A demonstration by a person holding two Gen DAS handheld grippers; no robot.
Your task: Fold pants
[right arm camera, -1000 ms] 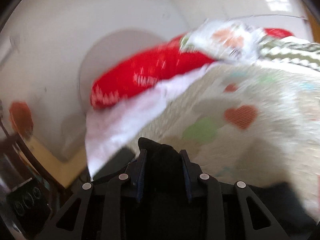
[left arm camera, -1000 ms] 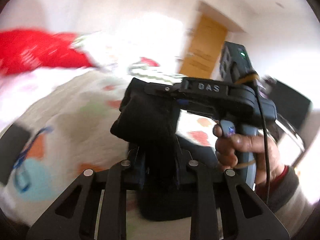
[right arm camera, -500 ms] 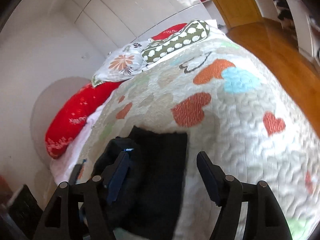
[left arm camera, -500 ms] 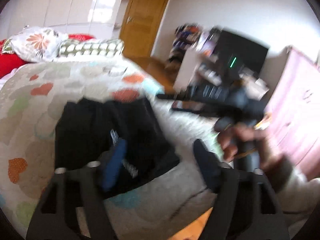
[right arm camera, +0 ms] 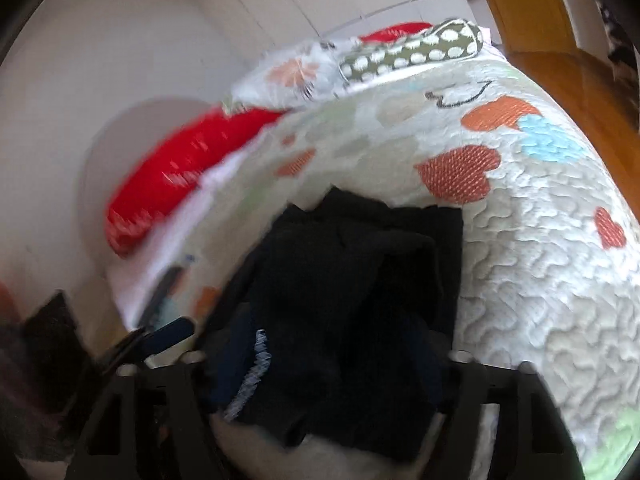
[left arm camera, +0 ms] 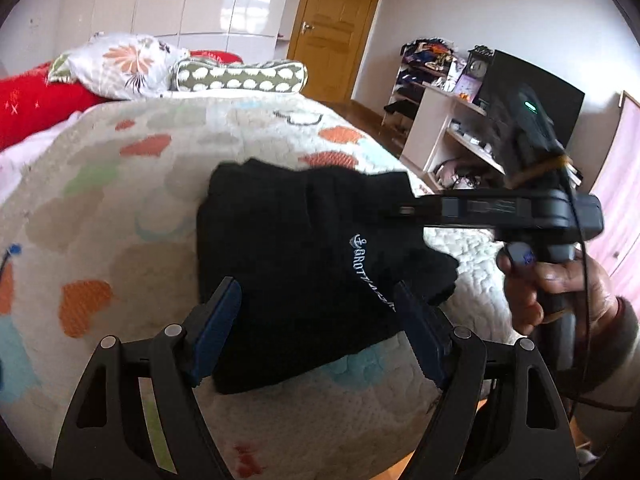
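Starting at the left, our left gripper [left arm camera: 316, 320] now stands with its blue pads wide apart, hovering over the near edge of the black pants [left arm camera: 304, 264] and holding nothing; a second ago those same pads were pinched shut on a raised bunch of the cloth, so we have let it go. The pants now lie as a compact folded bundle on the heart-patterned quilt [left arm camera: 120, 208], near the bed's front edge, white lettering facing up. Further right, our right gripper [left arm camera: 404, 211] reaches in level over the bundle's far right corner. Its jaws have just been closing after a wide release, with black cloth lying between them, but the blurred wrist view hides the pads, so we cannot tell whether they press on the cloth. We judge the fold largely done, with only tidying of the rumpled right edge left.
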